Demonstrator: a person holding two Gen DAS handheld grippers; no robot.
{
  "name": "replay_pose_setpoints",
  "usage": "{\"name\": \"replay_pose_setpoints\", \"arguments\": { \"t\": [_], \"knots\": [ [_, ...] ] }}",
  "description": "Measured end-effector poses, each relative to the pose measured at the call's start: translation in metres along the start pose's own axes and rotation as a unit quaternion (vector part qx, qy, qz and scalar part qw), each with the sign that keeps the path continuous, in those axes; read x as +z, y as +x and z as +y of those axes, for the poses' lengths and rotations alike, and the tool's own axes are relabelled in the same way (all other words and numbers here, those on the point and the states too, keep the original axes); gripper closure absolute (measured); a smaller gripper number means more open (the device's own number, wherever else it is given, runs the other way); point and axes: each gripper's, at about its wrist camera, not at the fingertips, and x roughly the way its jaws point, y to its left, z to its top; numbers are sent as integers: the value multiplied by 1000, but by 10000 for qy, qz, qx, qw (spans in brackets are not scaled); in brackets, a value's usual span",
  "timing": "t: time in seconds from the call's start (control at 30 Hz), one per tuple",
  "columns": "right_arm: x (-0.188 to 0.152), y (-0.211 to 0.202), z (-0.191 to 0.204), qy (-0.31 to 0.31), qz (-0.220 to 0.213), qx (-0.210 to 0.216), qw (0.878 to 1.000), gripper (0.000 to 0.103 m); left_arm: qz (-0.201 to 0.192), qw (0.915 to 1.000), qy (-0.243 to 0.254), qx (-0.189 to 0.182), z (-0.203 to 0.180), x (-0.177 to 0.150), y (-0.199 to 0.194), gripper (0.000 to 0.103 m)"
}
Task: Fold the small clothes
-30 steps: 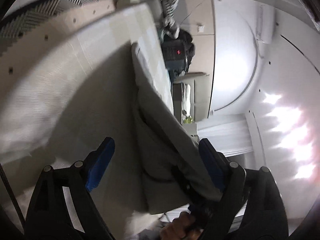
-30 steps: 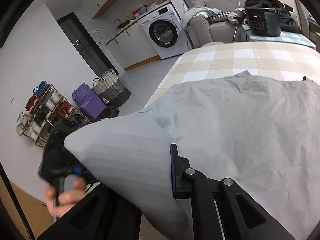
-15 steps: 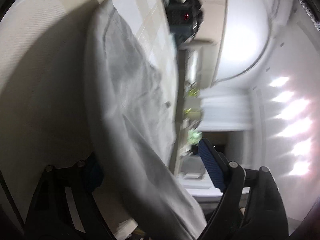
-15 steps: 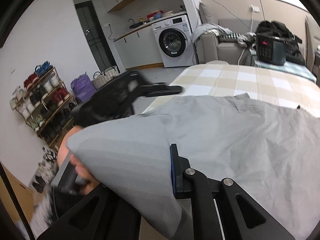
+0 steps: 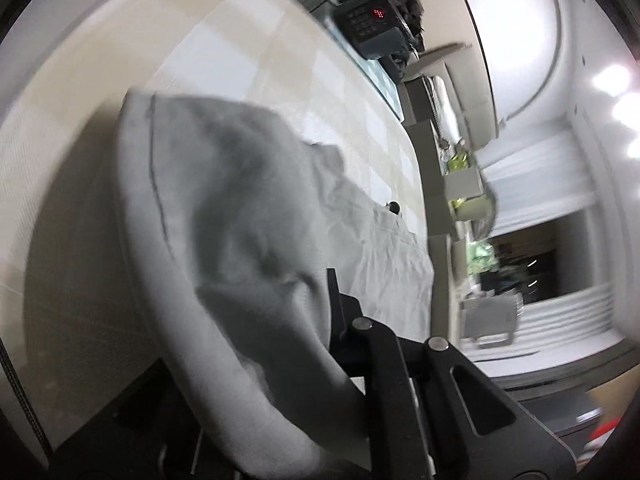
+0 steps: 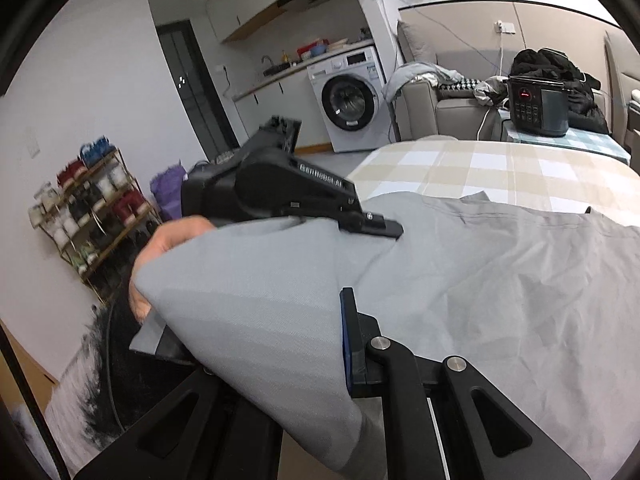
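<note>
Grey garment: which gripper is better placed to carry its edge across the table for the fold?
Probably the left gripper. It has just closed on the grey garment at the lifted edge. The right gripper pinches the near corner, so it looks suited to anchoring.

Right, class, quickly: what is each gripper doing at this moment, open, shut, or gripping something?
Left gripper: jaws have just closed, shut on the grey garment.
Right gripper: shut on the grey garment.

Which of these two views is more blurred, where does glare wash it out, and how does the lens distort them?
Left wrist view: motion-smeared throughout, the grey garment soft-edged, ceiling lights blown out at right. Right wrist view: mostly sharp, evenly lit, only the left gripper and shoe rack slightly smeared. Both: fisheye bending, dark corners.
</note>
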Motion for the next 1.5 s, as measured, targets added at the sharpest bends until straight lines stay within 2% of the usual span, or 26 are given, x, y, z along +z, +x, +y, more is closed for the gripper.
{"name": "replay_pose_setpoints", "arguments": {
  "t": [0.13,0.2,0.3,0.37,0.47,0.53,0.57,0.6,0.63,0.67,0.73,0.83,0.9,0.93,1.1,1.13,1.2,1.23,1.3,1.37,1.4,1.43,1.47,1.5],
  "knots": [
    [-1,-27,-15,433,-459,151,9979,97,-30,9942,865,639,-79,6,-4,98],
    [-3,-47,-29,761,-772,211,9939,97,30,9861,1366,951,-128,4,4,98],
    [-11,-78,-54,1298,-1223,250,9836,97,240,9731,1915,1258,-198,-16,25,98],
    [-20,-99,-71,1624,-1478,194,9754,97,518,9601,2358,1414,-246,-30,59,98],
    [-39,-131,-102,2163,-1742,30,9606,97,938,9488,2633,1469,-302,-55,112,96],
    [-54,-150,-125,2503,-1761,-147,9519,95,1308,9441,2687,1394,-322,-76,157,84],
    [-64,-160,-138,2661,-1708,-303,9482,94,1557,9454,2603,1195,-327,-86,181,76],
    [-70,-165,-147,2718,-1602,-444,9479,92,1659,9466,2547,1076,-317,-93,193,68],
    [-78,-169,-157,2801,-1475,-575,9468,84,1782,9477,2454,995,-318,-99,209,66],
    [-87,-175,-169,2951,-1357,-687,9433,75,1852,9476,2406,993,-315,-105,220,65],
    [-106,-186,-194,3251,-1113,-825,9355,62,1991,9473,2363,846,-308,-112,226,65],
    [-121,-197,-215,3379,-966,-929,9316,61,1714,9515,2462,685,-305,-110,203,54],
    [-125,-201,-222,3342,-925,-915,9335,61,1362,9568,2484,660,-293,-104,175,39],
    [-125,-202,-226,3333,-905,-890,9342,61,1111,9608,2441,705,-283,-101,154,38],
    [-117,-192,-246,3321,-596,-841,9376,60,479,9734,2027,955,-218,-97,97,35],
    [-116,-193,-251,3338,-585,-823,9372,60,476,9744,1959,994,-203,-101,91,35],
    [-109,-191,-252,3212,-511,-977,9406,72,460,9771,1759,1104,-174,-108,81,35],
    [-107,-194,-251,3151,-533,-1012,9421,82,457,9787,1650,1132,-162,-110,77,35],
    [-96,-202,-245,2919,-652,-1001,9489,82,478,9798,1551,1167,-142,-116,72,35],
    [-92,-209,-241,2735,-580,-1249,9520,79,484,9800,1538,1163,-128,-125,71,35],
    [-94,-210,-243,2749,-412,-1382,9506,76,512,9796,1545,1179,-123,-129,69,35],
    [-98,-211,-248,2822,-201,-1494,9474,67,537,9796,1558,1154,-119,-133,68,35],
    [-105,-214,-253,2927,-53,-1585,9429,65,557,9799,1565,1109,-117,-136,69,35],
    [-109,-222,-257,2976,-103,-1550,9420,64,607,9793,1602,1079,-113,-139,69,35]
  ]
}}
